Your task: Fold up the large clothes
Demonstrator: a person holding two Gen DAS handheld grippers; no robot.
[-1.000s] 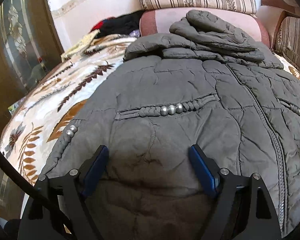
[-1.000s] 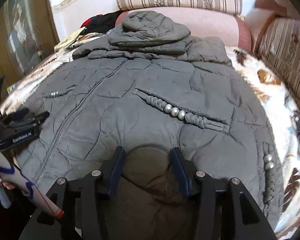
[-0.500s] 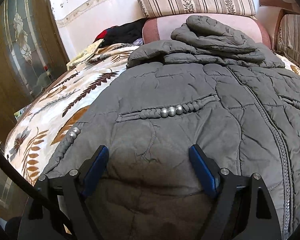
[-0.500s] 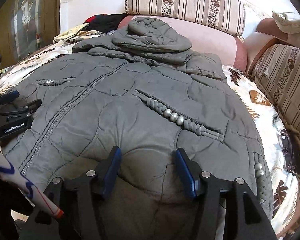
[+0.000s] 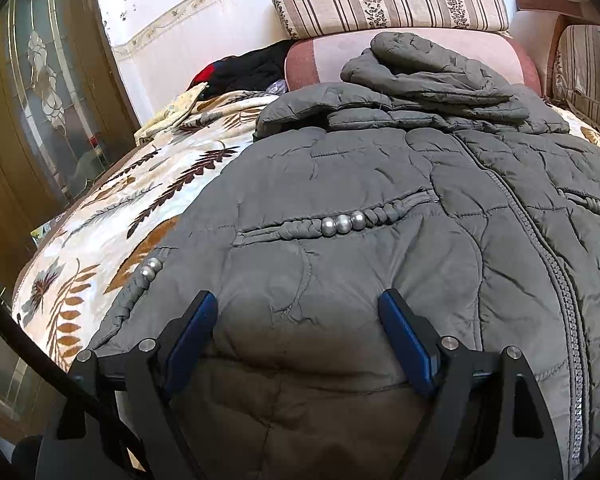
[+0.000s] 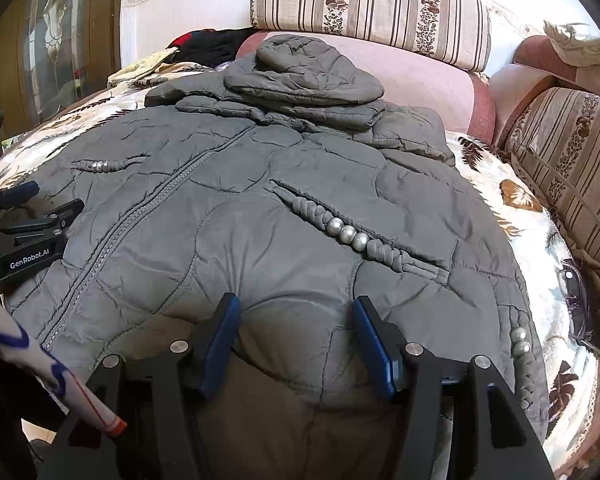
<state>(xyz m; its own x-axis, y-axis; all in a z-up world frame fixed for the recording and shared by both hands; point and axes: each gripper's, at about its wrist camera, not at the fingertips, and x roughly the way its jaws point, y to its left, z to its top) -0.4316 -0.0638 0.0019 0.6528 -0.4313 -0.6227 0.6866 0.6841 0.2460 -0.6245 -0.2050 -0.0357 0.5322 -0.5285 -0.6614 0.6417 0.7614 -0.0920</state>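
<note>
The grey quilted jacket (image 5: 380,208) lies front-up and zipped on a sofa covered by a leaf-print blanket (image 5: 112,224). Its hood (image 6: 304,72) and sleeves are already gathered at the collar end, against the pink backrest (image 6: 432,84); in my judgement this squares the garment for a hem-to-collar fold.

The left gripper (image 5: 300,312) hovers over the hem on the jacket's left side, jaws wide apart, nothing clamped. The right gripper (image 6: 296,316) stands over the hem on the right side; its jaws have just been opening and now stand apart, padding bulging between them but not pinched. The two are spaced across the hem, presumably so the edge lifts evenly. Grasp not yet made.
</note>
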